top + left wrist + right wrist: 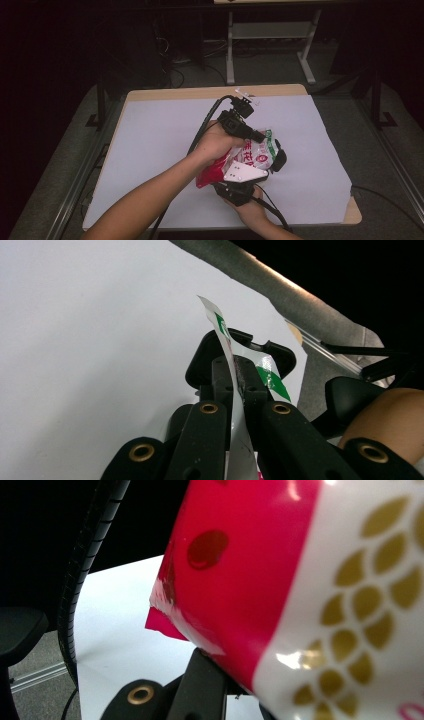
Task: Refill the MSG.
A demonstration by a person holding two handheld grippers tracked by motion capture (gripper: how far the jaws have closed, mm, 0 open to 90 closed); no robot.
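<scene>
**High view: both grippers on 1 bag**

High view shows my 2 hands meeting over the middle of the white surface [165,150], each with a gripper, and a bag [260,150] held up between them. The bag is red at one end and white with green print at the other.

My left gripper [272,155] comes in from the left, across the top of the bag, its cable looping back over my forearm. In the left gripper view its fingers [250,380] are closed narrow on the white-and-green edge of the bag [225,340], which stands up thin and upright between them, above the bare surface [90,340].

My right gripper [227,182] sits nearer to me, below the bag, with its grey plate facing up. In the right gripper view the bag [280,580] hangs very close to the camera, red with a white band of gold leaf shapes, and its lower edge runs down into my fingers [205,685]. I see 1 of them clearly, and it lies against the bag, so this gripper is clamped on it too.

The bag's red corner hangs just above the surface [120,635], and the dark floor lies beyond the far edge.
</scene>
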